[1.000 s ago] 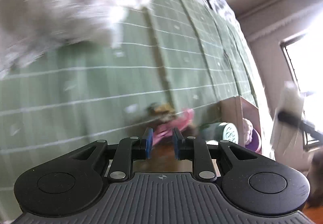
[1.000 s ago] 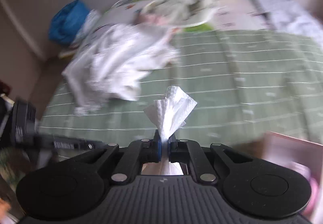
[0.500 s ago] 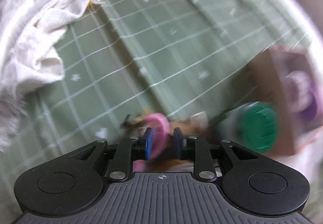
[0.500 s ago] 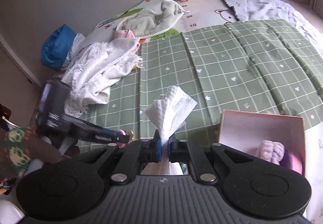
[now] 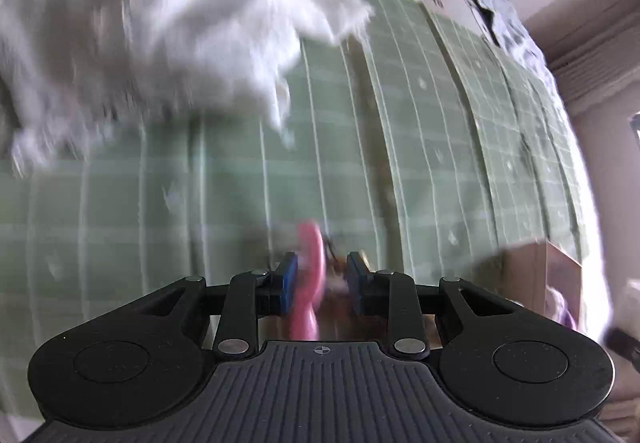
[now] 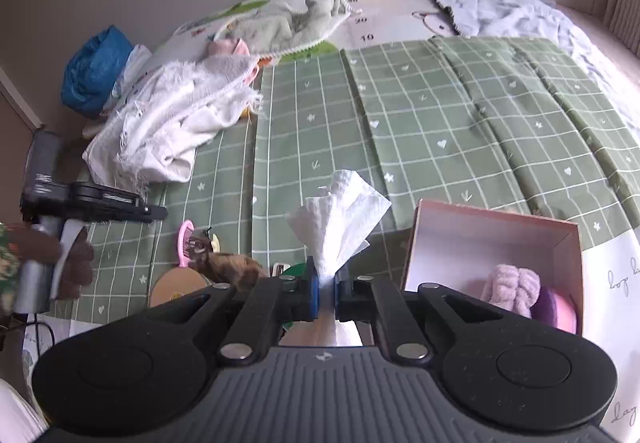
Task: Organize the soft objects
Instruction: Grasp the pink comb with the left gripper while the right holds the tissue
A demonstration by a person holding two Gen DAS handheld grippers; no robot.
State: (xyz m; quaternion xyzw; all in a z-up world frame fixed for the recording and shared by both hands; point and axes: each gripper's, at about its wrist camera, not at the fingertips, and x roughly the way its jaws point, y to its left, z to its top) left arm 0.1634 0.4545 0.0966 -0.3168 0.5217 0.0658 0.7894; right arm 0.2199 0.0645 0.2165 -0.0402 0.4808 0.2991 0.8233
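- My right tool (image 6: 327, 289) has its jaws pinched shut on a white paper tissue (image 6: 340, 219), which fans upward out of the pads.
- The pink box (image 6: 494, 243) sits just to the right of that tool and slightly ahead, open side facing me; a lilac plush thing (image 6: 510, 289) and a purple-pink item (image 6: 556, 309) already lie inside. I judge a short swing right puts the tissue over the opening.
- My left tool (image 5: 322, 277) has its jaws opening, blurred; a pink comb (image 5: 310, 275) stands between the pads, nearer the blue one, and I cannot tell whether it touches.
- In the right view the comb (image 6: 185, 241) lies on the green checked mat (image 6: 440, 115), long axis running away from me, beside a brown fuzzy thing (image 6: 236, 267), well left of the box.
- The right tool is the nearer one to the box.
- Writing: "20" and "10" on the pale play mat (image 6: 384, 19) beyond; cursive script at the right edge is too partial to read.
- A white frayed towel (image 6: 172, 123) lies heaped at far left.
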